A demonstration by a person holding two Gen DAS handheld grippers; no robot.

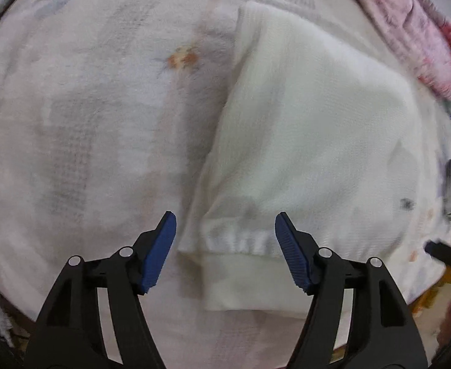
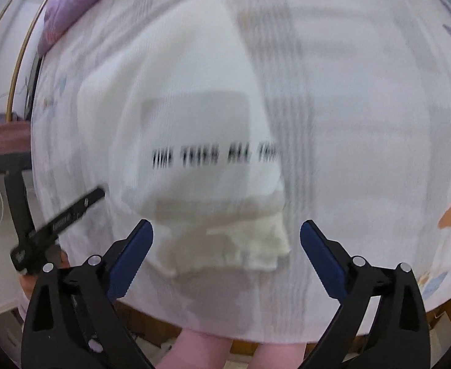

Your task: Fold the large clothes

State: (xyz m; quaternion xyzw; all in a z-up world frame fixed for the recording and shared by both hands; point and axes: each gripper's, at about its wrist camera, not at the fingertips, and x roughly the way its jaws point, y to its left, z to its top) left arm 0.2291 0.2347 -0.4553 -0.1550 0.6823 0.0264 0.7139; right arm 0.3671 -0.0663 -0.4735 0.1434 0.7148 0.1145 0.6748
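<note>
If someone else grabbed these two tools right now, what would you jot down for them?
Left gripper: open, holding nothing, above the ribbed hem of the white sweatshirt.
Right gripper: open, empty, above the garment's bunched edge.
The sweatshirt lies folded into a compact shape on the floral bedsheet, blurred black lettering facing up.
Left: check the fold; tidy the bunched edge if needed.

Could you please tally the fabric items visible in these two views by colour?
White: 2, the folded white knit garment with black lettering and the pale floral bedsheet under it.
Pink: 1, the crumpled pink patterned cloth.
Purple: 1, the purple bedding.
Total: 4
</note>
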